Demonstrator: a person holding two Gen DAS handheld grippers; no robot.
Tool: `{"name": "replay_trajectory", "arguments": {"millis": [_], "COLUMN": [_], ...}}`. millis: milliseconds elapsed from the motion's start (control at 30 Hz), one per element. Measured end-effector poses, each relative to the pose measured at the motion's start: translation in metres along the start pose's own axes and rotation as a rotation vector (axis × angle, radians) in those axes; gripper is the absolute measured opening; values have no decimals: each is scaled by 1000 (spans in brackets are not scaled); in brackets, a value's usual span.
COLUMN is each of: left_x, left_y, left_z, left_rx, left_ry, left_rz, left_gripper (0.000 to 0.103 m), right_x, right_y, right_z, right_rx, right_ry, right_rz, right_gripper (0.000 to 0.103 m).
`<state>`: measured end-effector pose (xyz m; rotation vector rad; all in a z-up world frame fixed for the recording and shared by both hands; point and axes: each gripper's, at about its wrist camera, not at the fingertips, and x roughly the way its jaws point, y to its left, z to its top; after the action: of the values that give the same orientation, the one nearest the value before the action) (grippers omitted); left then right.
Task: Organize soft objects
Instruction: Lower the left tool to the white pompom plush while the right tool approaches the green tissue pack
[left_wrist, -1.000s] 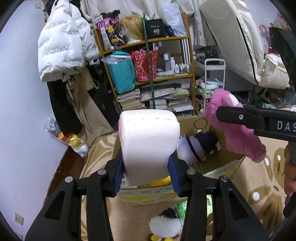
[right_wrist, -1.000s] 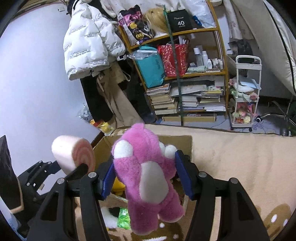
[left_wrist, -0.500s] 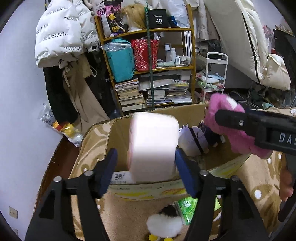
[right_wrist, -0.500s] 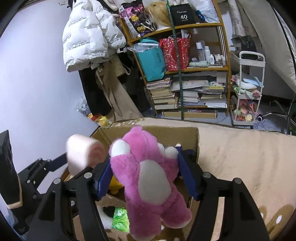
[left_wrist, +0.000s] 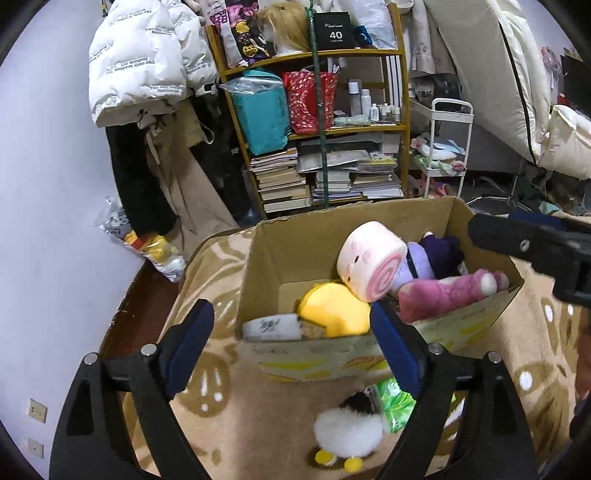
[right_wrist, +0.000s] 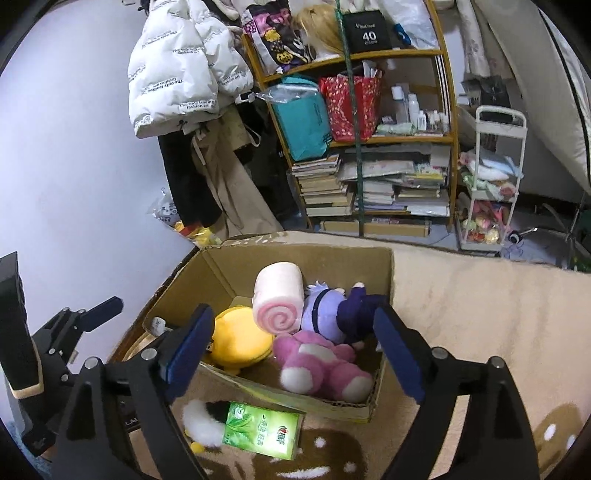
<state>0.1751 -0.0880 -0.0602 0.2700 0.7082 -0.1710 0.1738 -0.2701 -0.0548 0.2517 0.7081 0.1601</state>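
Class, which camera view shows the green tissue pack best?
The right wrist view: the green tissue pack lies fully visible, label readable, before the box. The left wrist view shows only a green sliver behind a gripper finger.

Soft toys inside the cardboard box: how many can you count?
4: yellow plush left, pink swirl roll cushion centre, purple-clad doll behind, pink plush bear front. Others may be hidden.

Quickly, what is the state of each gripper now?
Left gripper: jaws just opened, empty; swirl-roll plush lies in box.
Right gripper: jaws just opened, empty; pink bear lies in box.
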Motion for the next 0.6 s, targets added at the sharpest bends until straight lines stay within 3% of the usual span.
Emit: {"name": "replay_trajectory", "arguments": {"millis": [133, 600], "left_x": [-11, -52], "left_y": [6, 22], "left_z": [-5, -31], "left_rx": [-8, -84], "left_ry": [17, 106], "left_rz": [13, 13], "left_gripper": [92, 92], "right_x": [-13, -48], "right_y": [6, 23], "right_z": [-1, -15], "right_rx": [2, -39], "right_ry": [-12, -2], "right_rz": [8, 11], "right_gripper": [94, 100]}}
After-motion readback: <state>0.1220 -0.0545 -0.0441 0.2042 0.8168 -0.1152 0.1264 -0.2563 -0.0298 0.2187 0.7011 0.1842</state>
